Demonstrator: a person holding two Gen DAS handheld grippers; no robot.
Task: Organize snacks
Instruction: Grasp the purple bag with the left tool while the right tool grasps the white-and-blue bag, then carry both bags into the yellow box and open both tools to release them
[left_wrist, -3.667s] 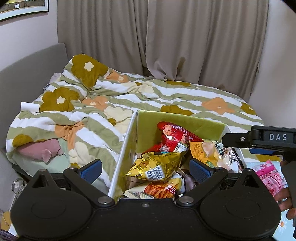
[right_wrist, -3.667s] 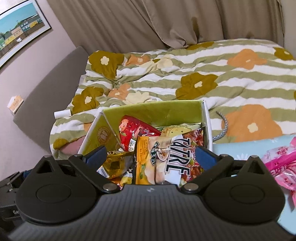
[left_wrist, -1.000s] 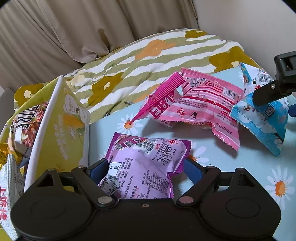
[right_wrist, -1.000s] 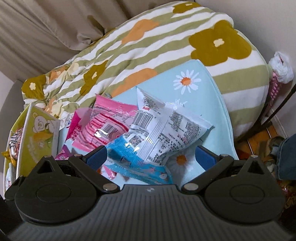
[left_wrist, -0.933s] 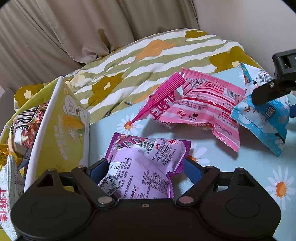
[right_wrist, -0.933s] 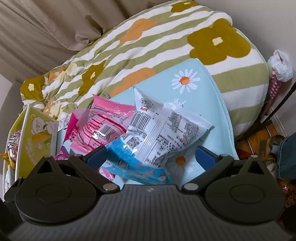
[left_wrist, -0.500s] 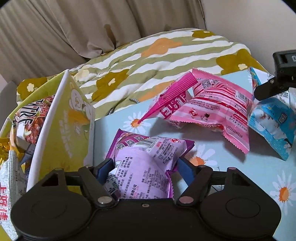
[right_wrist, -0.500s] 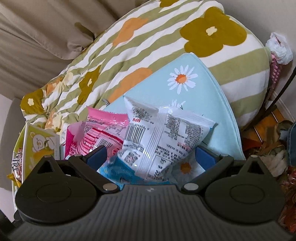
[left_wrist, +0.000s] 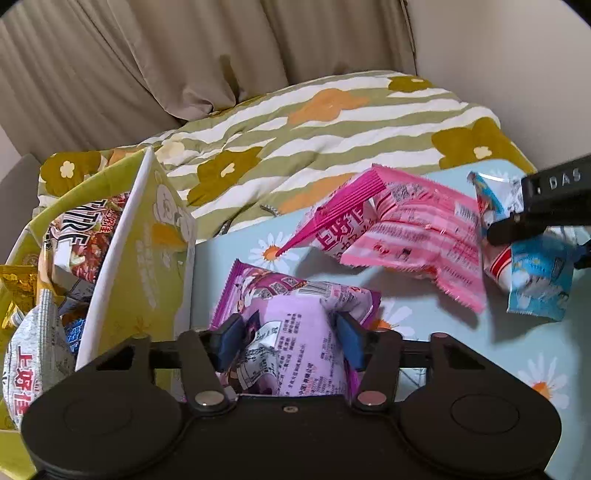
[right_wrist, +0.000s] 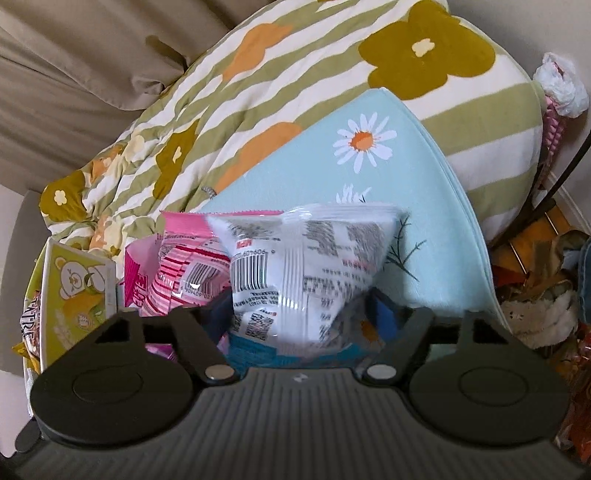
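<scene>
A purple snack bag (left_wrist: 291, 306) lies on the light blue daisy cloth (left_wrist: 480, 347), right beside the yellow-green box (left_wrist: 147, 258). My left gripper (left_wrist: 290, 339) is closing on it, and both blue pads press into its bulging sides. My right gripper (right_wrist: 301, 314) is closing on a blue and white snack bag (right_wrist: 306, 266), squeezing its lower part; the left wrist view shows that bag (left_wrist: 535, 280) under a black finger of the right gripper (left_wrist: 517, 225). A pink snack bag (left_wrist: 406, 229) lies between the two.
The box holds several snack bags (left_wrist: 81, 240) and stands at the cloth's left edge. A striped floral duvet (left_wrist: 314, 140) lies behind, with curtains beyond it. The cloth's right edge (right_wrist: 476, 258) drops off to clutter on the floor (right_wrist: 535, 295).
Both grippers' jaws have narrowed onto their bags over the last second. The blue and white bag has bunched up between the right pads. Neither hand has shifted much.
</scene>
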